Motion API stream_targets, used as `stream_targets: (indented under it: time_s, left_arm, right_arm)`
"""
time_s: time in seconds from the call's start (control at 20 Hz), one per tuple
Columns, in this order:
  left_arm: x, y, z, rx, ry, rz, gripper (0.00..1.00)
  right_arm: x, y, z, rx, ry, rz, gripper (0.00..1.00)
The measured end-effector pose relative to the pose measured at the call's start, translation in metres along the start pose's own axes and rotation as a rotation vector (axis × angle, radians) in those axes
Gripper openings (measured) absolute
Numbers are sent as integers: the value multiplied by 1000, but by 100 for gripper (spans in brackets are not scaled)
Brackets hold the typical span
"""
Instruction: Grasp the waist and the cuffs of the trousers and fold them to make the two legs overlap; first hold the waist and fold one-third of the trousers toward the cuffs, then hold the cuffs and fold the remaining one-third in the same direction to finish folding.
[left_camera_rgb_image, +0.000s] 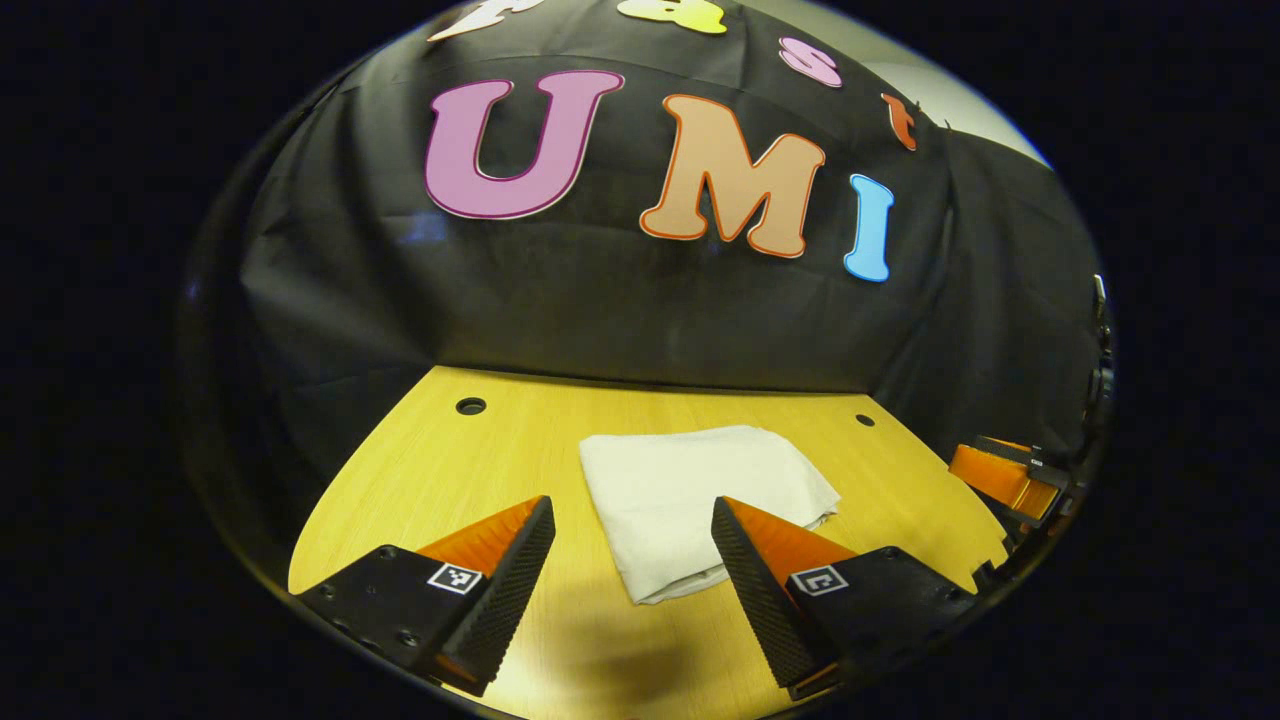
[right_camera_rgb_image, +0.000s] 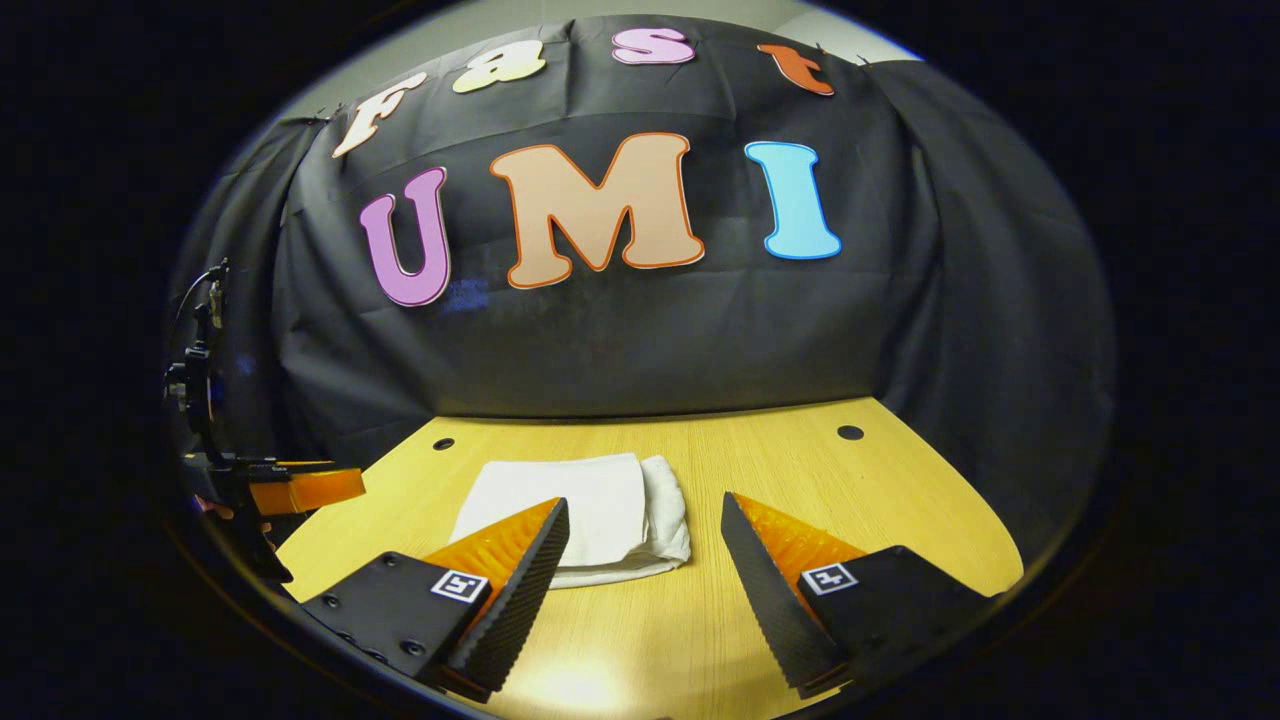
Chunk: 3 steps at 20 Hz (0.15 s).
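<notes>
No legible text, label, brand or number: each tool carries only square coded markers.

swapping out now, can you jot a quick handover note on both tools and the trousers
Left tool: open, holding nothing, hovering over the near part of the table just short of the trousers.
Right tool: open, holding nothing, with the trousers ahead and to its left.
Trousers: a compact folded white bundle lying flat mid-table, layered edges showing along one side.
Done: going by that shape, the folds look complete and both tools are clear of the cloth.
Left: probably nothing more than a check that the bundle is tidy; I cannot tell waist from cuffs now.
</notes>
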<state>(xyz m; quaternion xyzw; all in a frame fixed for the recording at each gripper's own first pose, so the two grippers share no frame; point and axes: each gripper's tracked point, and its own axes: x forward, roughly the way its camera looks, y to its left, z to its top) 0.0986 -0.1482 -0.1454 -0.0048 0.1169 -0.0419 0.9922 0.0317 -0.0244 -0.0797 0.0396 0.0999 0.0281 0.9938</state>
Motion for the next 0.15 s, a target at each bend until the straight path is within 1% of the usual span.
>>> stream_targets:
  time_s: [0.15]
  left_arm:
    - [-9,-1,-3,-19,2,-29,95]
  right_arm:
    - [-4,2,-4,-2,6,-5,96]
